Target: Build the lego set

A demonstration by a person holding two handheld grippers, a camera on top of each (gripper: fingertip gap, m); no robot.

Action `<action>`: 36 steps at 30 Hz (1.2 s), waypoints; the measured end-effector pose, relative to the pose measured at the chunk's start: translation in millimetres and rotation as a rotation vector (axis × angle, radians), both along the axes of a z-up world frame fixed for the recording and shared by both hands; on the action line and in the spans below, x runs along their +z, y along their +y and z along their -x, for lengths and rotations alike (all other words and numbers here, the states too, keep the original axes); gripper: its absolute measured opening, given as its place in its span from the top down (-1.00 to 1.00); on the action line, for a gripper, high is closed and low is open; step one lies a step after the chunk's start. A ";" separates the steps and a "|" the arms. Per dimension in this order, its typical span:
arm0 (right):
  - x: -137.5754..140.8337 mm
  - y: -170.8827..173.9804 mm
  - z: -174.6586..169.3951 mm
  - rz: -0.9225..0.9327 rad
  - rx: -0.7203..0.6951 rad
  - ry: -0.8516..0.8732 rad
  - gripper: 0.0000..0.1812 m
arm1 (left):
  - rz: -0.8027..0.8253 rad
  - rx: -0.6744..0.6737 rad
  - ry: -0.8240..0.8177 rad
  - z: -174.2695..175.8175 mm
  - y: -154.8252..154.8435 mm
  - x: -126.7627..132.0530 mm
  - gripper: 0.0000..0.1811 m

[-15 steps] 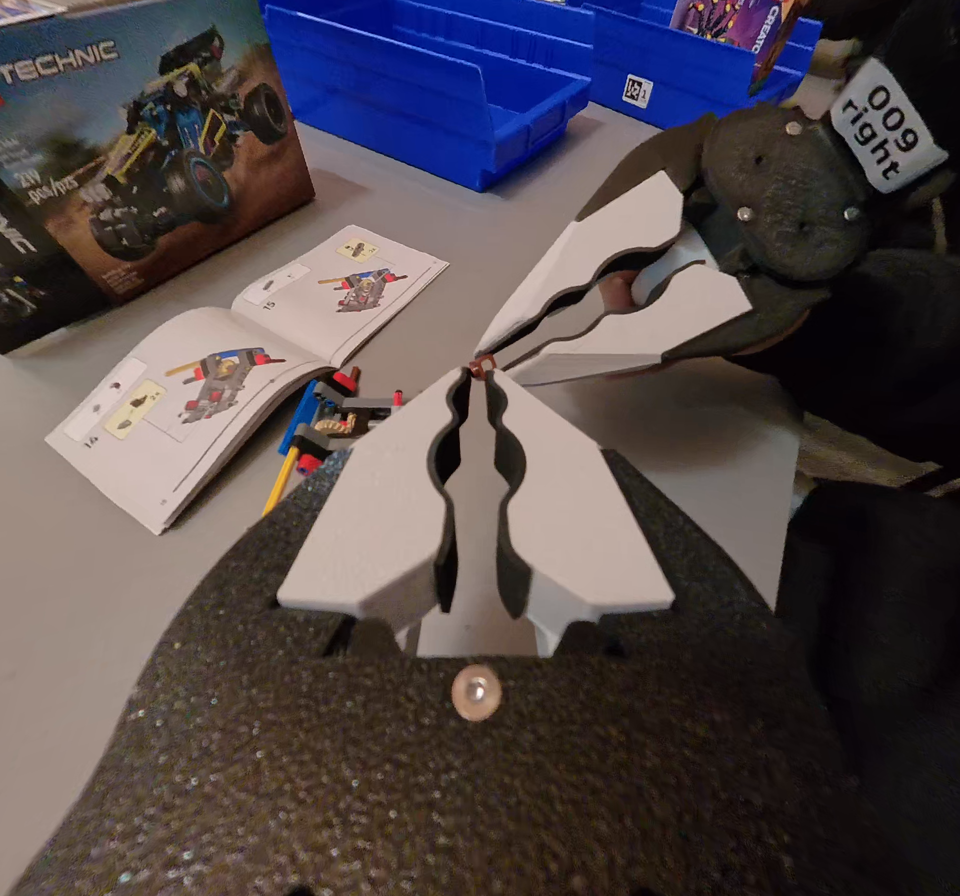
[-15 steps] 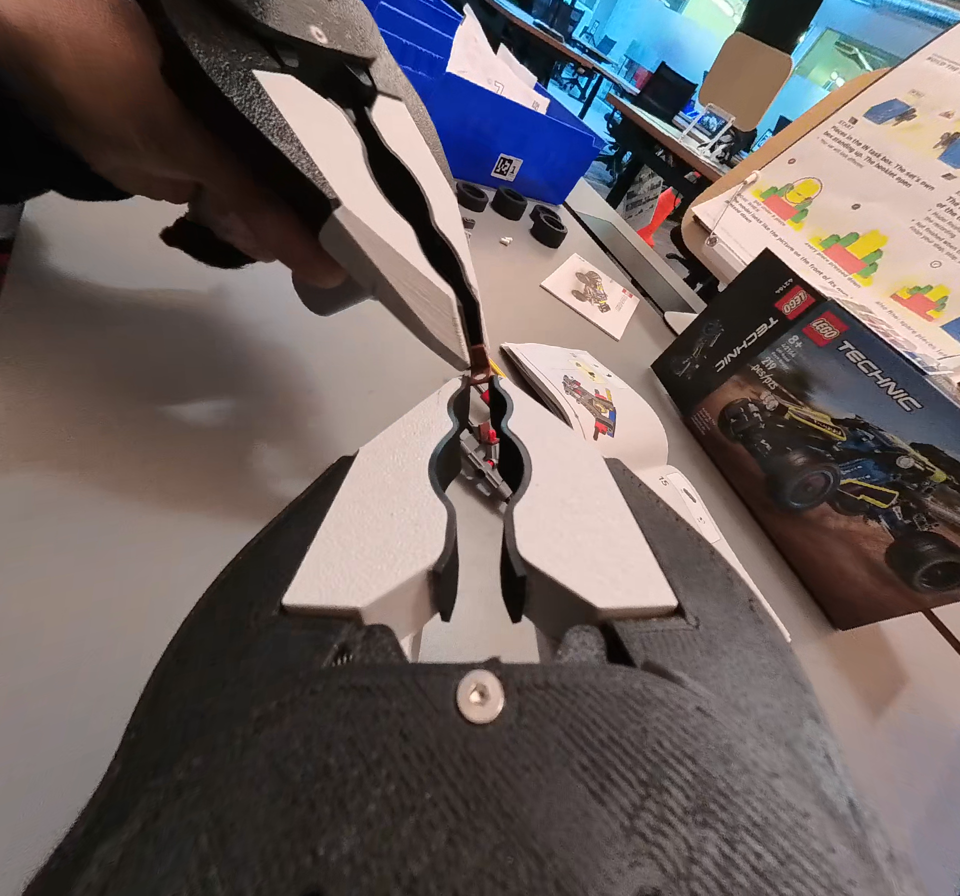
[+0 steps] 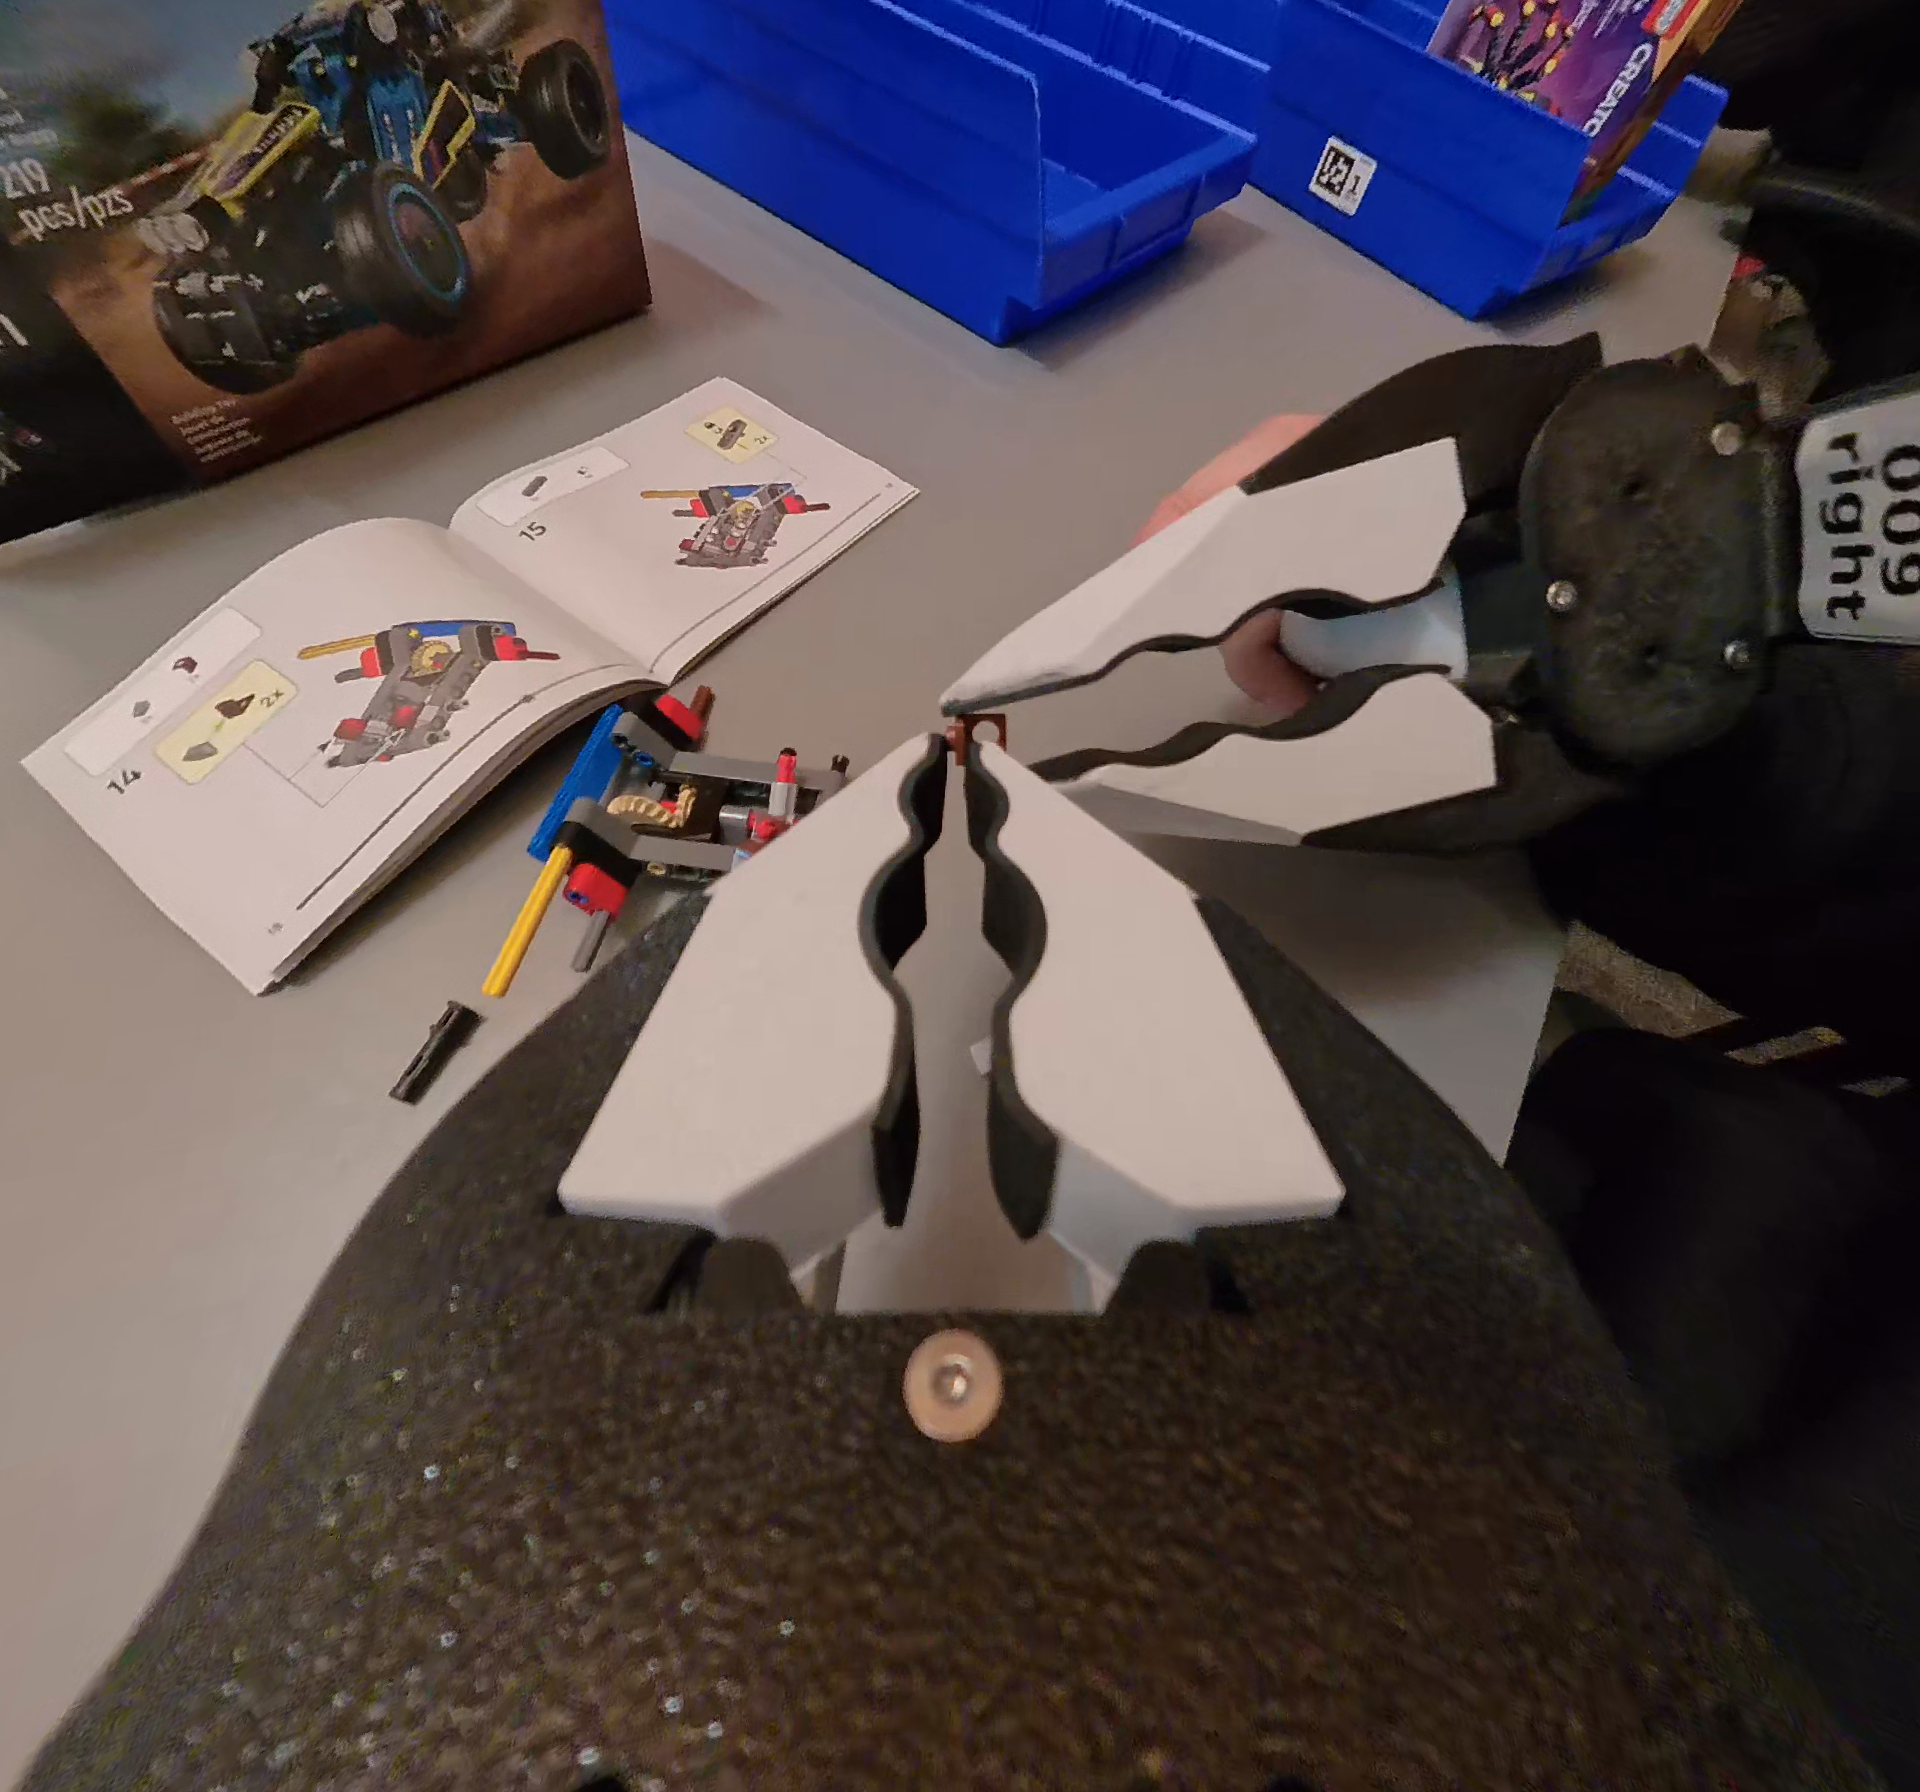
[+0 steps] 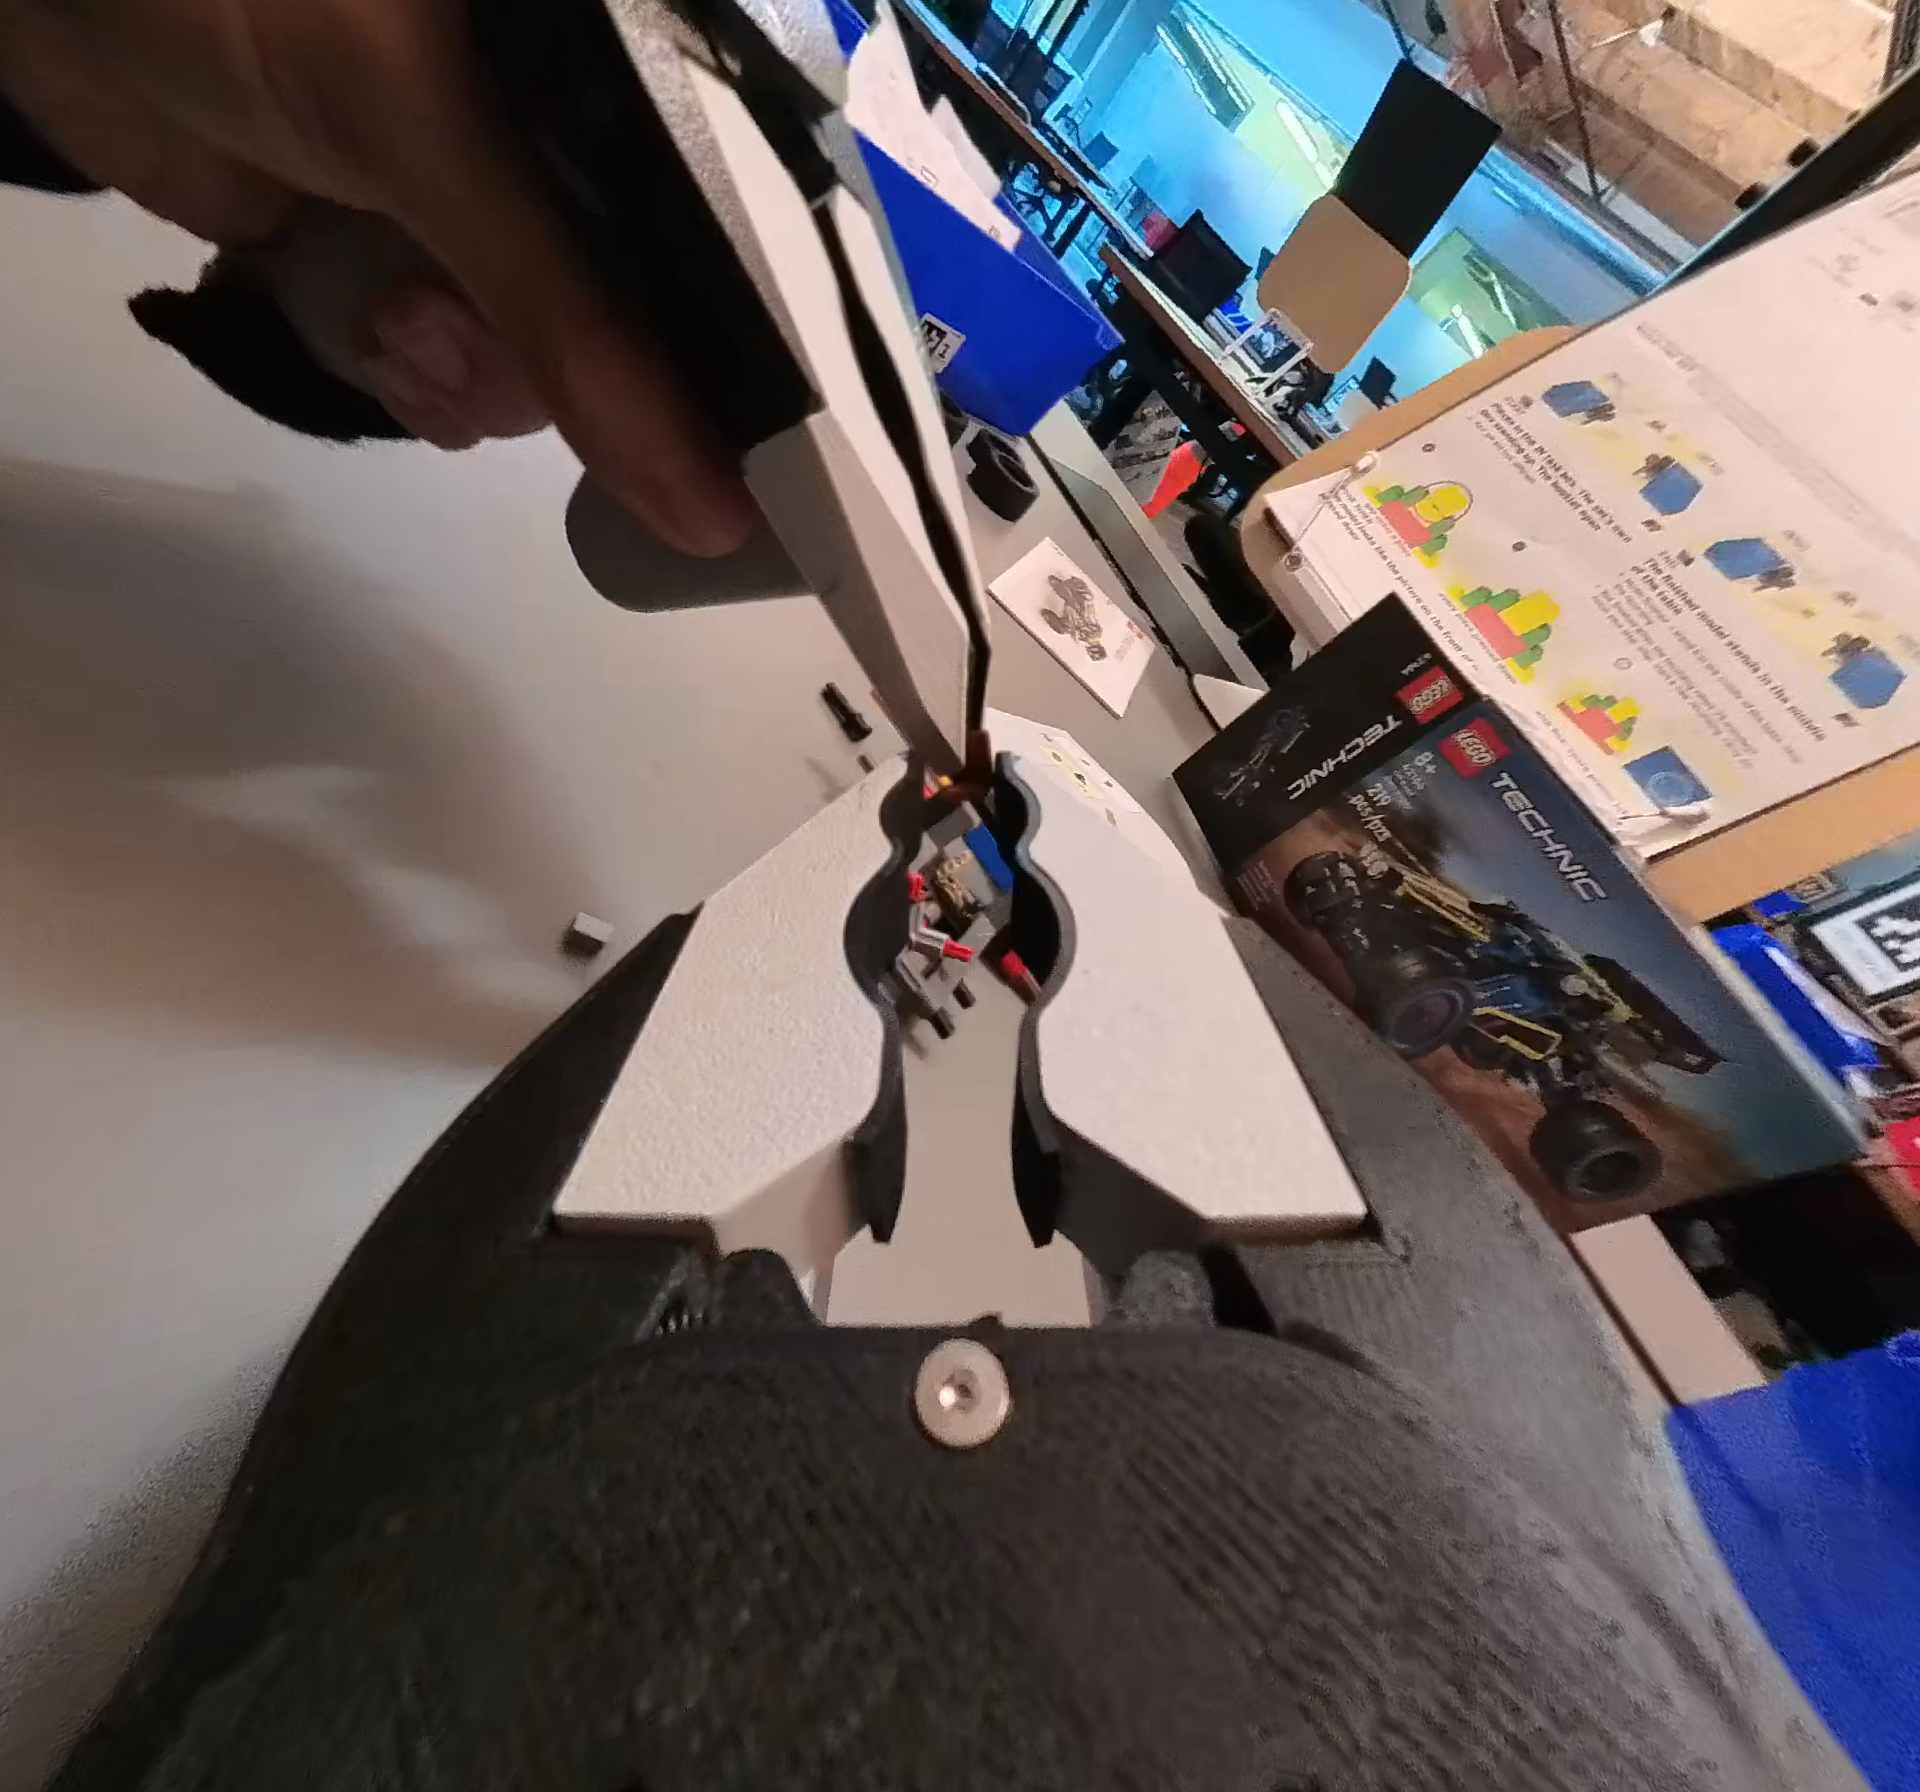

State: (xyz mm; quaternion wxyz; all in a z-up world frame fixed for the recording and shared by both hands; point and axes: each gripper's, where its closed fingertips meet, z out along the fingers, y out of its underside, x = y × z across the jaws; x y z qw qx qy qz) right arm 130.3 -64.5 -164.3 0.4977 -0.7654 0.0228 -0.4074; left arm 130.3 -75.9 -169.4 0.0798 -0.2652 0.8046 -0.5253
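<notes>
My left gripper (image 3: 956, 750) is shut on a small brown piece (image 3: 979, 736) at its fingertips and holds it above the grey table. My right gripper (image 3: 992, 736) comes in from the right, its jaws slightly apart with a tip on either side of the piece. In the right wrist view my right gripper (image 4: 958, 771) is open, and the left gripper (image 4: 971, 750) points down between its tips with the brown piece (image 4: 956, 788). The partly built grey, blue and red model (image 3: 675, 807) lies on the table just beyond, and also shows between the right fingers (image 4: 940, 921).
An open instruction booklet (image 3: 416, 662) lies left of the model, with the set's box (image 3: 291, 142) behind it. Blue bins (image 3: 935, 101) stand at the back. A black pin (image 3: 434, 1051) and a small grey piece (image 4: 585, 934) lie loose. Black tyres (image 4: 1003, 480) and a leaflet (image 4: 1070, 620) sit farther off. The tips of both grippers are at nearly the same place.
My right gripper's jaws have parted a little around the brown piece. My left gripper stays shut on it. Both views have shifted and tilted slightly.
</notes>
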 end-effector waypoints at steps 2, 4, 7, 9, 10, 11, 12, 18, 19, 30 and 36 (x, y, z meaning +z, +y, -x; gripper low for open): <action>-3.4 0.7 -1.1 0.036 -0.012 -0.017 0.89 | -0.018 0.001 0.010 1.0 -0.7 -1.8 0.99; -5.4 1.1 -2.6 0.052 -0.030 -0.031 0.90 | -0.026 0.001 0.022 2.4 -1.9 -2.2 1.00; -4.0 2.1 -1.9 0.023 -0.019 -0.013 0.92 | -0.024 -0.001 0.014 2.6 -1.3 0.0 0.99; -0.7 1.8 -0.7 -0.036 0.004 0.030 0.93 | -0.001 -0.008 0.011 3.4 -2.2 3.8 0.98; 1.4 1.5 0.0 -0.072 0.020 0.056 0.93 | 0.012 -0.016 0.009 4.1 -2.8 6.1 0.98; 3.5 1.3 1.1 -0.115 0.040 0.092 0.93 | 0.024 -0.027 0.006 5.0 -3.2 8.7 0.97; 5.2 1.3 2.5 -0.159 0.066 0.137 0.94 | 0.043 -0.043 0.001 6.5 -3.7 12.3 0.94; 22.6 -7.1 7.9 -0.472 0.228 0.368 0.94 | 0.137 -0.142 -0.076 13.3 1.4 37.1 0.87; 23.4 -6.5 11.3 -0.509 0.275 0.428 0.94 | 0.129 -0.181 -0.116 15.5 1.9 38.8 0.89; 59.0 -22.6 21.5 -1.027 0.622 0.897 0.94 | -0.238 -0.282 -0.993 19.7 -8.2 42.2 0.65; 65.1 -18.0 38.2 -1.043 0.775 1.001 0.93 | -0.199 -0.284 -1.129 32.3 -20.0 54.9 0.71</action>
